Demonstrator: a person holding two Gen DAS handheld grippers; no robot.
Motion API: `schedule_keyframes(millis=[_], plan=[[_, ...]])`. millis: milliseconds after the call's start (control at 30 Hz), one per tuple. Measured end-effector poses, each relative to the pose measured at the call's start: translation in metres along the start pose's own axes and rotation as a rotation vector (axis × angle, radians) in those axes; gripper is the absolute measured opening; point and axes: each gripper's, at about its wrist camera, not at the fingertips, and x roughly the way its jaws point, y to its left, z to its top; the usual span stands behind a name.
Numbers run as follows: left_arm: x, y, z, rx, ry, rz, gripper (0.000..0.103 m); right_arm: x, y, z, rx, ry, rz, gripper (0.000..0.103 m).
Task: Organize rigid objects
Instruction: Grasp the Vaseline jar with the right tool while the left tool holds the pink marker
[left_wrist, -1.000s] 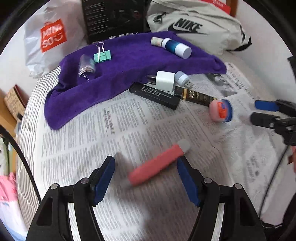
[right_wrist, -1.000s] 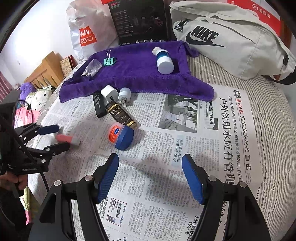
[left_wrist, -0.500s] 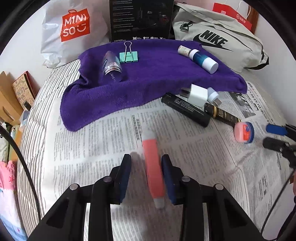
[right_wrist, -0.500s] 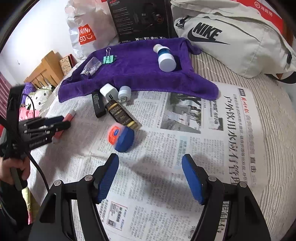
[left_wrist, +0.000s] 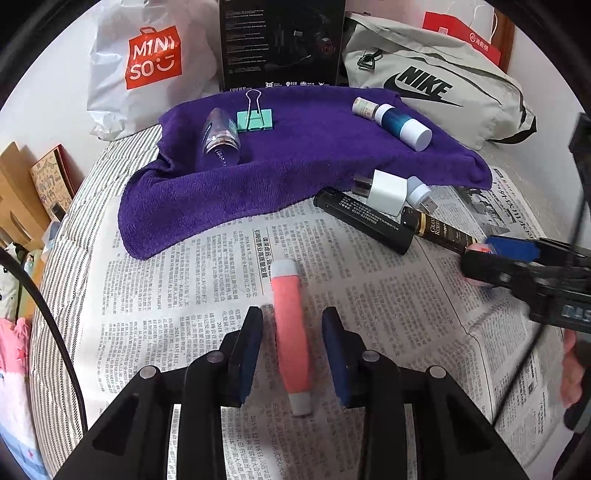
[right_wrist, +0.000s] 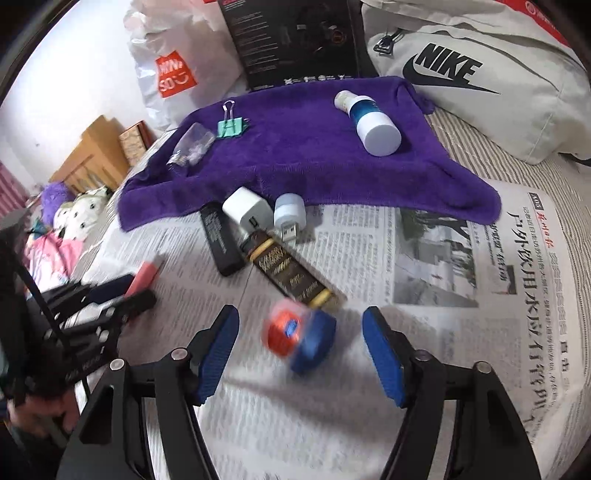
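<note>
Left wrist view shows the left gripper (left_wrist: 291, 350) straddling the pink tube (left_wrist: 291, 332) on the newspaper (left_wrist: 166, 295) at lower centre, fingers narrowly apart and not yet gripping, while the right gripper (right_wrist: 300, 354) brackets the blue-capped tin (right_wrist: 299, 338), fingers wide, likely for pickup.

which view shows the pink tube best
The left wrist view: the pink tube lies full length on the newspaper between the open left gripper. In the right wrist view only its blurred tip shows, the rest hidden behind that gripper.
</note>
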Motion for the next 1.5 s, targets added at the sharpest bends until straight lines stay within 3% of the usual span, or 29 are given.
schedule_keyframes(millis=[167, 233, 367, 733, 1033, 1200, 1267, 1300, 1400, 1500], plan=[[-0.001, 0.002, -0.001, -0.003, -0.006, -0.020, 0.032, 0.004, 0.011, -0.005, -0.099, 0.016, -0.124, 0.061], [-0.002, 0.002, -0.001, -0.008, -0.012, -0.025, 0.032, -0.001, 0.001, -0.008, -0.076, 0.022, -0.154, 0.061], [-0.002, 0.002, -0.002, -0.008, -0.017, -0.025, 0.032, -0.004, -0.016, -0.009, -0.027, 0.016, -0.152, 0.061], [-0.001, -0.001, -0.001, -0.006, -0.014, -0.011, 0.032, -0.003, -0.008, -0.014, -0.127, 0.030, -0.178, 0.060], [-0.001, -0.003, -0.001, -0.001, -0.015, -0.003, 0.032, -0.013, -0.035, -0.017, -0.058, 0.031, -0.200, 0.060], [-0.001, -0.003, -0.001, -0.001, -0.015, -0.003, 0.032, -0.004, -0.029, -0.011, -0.100, 0.001, -0.192, 0.060], [-0.001, -0.002, -0.001, -0.007, -0.016, -0.007, 0.032, -0.004, -0.029, -0.010, -0.099, -0.013, -0.195, 0.048], [-0.001, -0.001, -0.001, -0.017, -0.017, -0.009, 0.030, -0.005, -0.031, -0.011, -0.086, -0.024, -0.199, 0.037], [-0.001, -0.002, 0.000, -0.014, -0.013, -0.008, 0.022, -0.007, -0.031, -0.012, -0.075, -0.020, -0.197, 0.037], [0.000, -0.006, 0.000, 0.003, -0.019, 0.009, 0.022, -0.006, -0.026, -0.014, -0.106, -0.031, -0.220, 0.036]])
